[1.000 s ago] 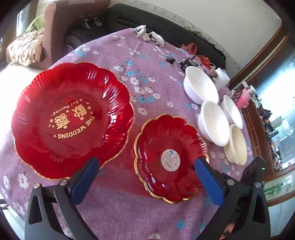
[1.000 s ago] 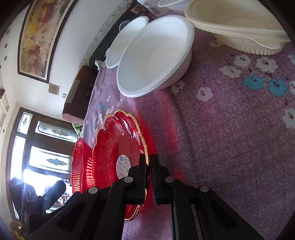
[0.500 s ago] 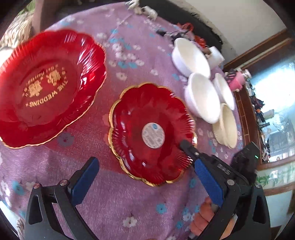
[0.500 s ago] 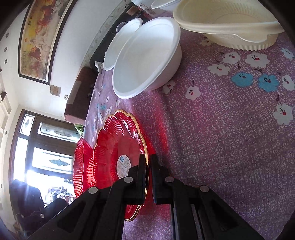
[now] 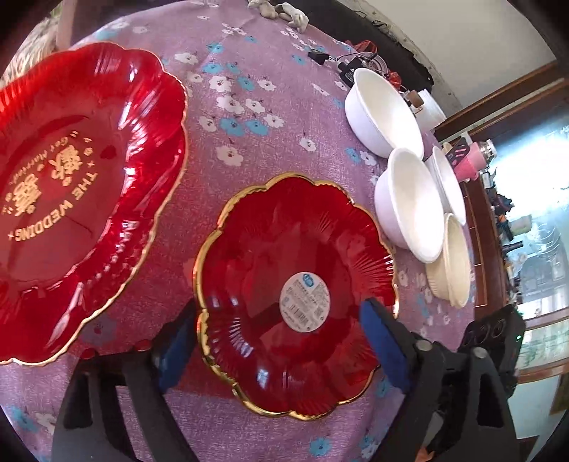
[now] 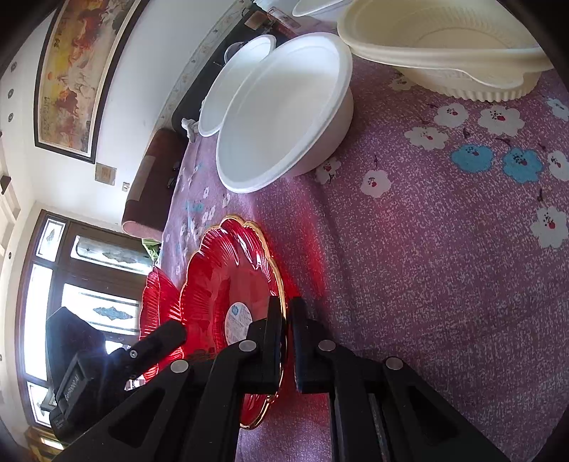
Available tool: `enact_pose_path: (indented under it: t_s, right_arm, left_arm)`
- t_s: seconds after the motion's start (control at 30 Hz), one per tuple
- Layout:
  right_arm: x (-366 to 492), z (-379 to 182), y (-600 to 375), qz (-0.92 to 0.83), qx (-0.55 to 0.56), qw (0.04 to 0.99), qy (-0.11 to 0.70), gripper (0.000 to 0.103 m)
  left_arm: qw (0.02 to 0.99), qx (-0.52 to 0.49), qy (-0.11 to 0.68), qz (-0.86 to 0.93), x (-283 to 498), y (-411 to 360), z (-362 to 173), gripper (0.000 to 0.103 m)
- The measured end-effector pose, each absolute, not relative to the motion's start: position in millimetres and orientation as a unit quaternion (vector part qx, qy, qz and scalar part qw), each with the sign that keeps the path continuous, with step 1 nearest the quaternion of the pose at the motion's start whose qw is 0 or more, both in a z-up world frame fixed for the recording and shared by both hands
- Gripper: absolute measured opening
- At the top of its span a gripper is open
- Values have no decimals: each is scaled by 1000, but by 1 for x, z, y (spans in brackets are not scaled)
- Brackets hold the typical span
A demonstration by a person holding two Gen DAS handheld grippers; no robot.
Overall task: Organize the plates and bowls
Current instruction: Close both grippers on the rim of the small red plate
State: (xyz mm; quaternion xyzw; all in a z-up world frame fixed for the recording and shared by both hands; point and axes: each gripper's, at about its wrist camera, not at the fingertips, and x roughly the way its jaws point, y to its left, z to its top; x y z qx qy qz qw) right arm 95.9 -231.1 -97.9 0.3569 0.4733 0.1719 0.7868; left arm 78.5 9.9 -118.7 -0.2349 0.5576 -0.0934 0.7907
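A small red plate (image 5: pixel 277 284) with a gold rim and a round label is held off the purple flowered cloth. My right gripper (image 6: pixel 287 320) is shut on its rim (image 6: pixel 281 309). My left gripper (image 5: pixel 281 341) is open, its blue pads on either side of the plate and partly behind it. A large red wedding plate (image 5: pixel 71 192) lies to the left. Three white bowls (image 5: pixel 405 202) and a cream ribbed bowl (image 5: pixel 453 259) stand to the right. In the right wrist view a white bowl (image 6: pixel 281 110) and the cream bowl (image 6: pixel 444 46) lie ahead.
Cables and small items (image 5: pixel 348 60) lie at the far edge of the table. A dark sofa (image 5: pixel 373 28) runs behind it. A wooden cabinet (image 5: pixel 490 213) stands at the right. The right gripper body (image 5: pixel 490 341) shows at the lower right of the left wrist view.
The small red plate has risen off the cloth in my right gripper and come closer to the left camera. My left gripper's pads now flank it.
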Motion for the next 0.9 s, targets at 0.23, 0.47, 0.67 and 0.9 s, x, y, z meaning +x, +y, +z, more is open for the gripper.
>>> enact_pose_path:
  t_s: [0.23, 0.47, 0.67, 0.9]
  right_arm:
    - [101, -97, -229, 166, 354, 791, 470, 6]
    - [103, -95, -223, 158, 348, 798, 466, 6]
    - [101, -92, -222, 158, 343, 801, 465, 6]
    - [91, -81, -221, 160, 333, 809, 458, 6]
  left_arm:
    - [811, -189, 552, -31, 68, 23, -121, 13]
    - [817, -193, 542, -35, 62, 26, -120, 12]
    - [821, -198, 534, -47, 56, 29, -110, 9]
    - [822, -207, 528, -60, 49, 31, -101, 9]
